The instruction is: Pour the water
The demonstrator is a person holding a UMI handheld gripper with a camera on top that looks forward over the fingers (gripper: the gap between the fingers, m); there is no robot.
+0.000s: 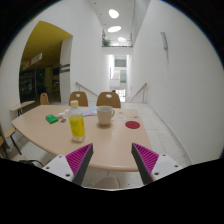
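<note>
The scene is a bright white room with ceiling lights and a yellow wall section to one side; a pale wooden table (pixel 100 140) with a rounded edge occupies the foreground, and wooden chairs (pixel 108 98) stand along its far side. The gripper (pixel 113 160) hovers above the near table edge, its pink-padded fingers (pixel 80 158) spread apart and holding nothing. The bottle (pixel 76 124), yellow-tinted and upright with its long axis vertical, stands ahead of the fingers and offset toward the left finger. The white cup (pixel 105 116) stands upright just beyond and to the right of the bottle, near it but not touching. A dark red coaster (pixel 132 126) lies further right, and a green object (pixel 52 119) lies left of the bottle. Judged from this layout, the approach runs forward and slightly left. Bare table surface lies between fingers and bottle, and the cup limits clearance on the bottle's right.
</note>
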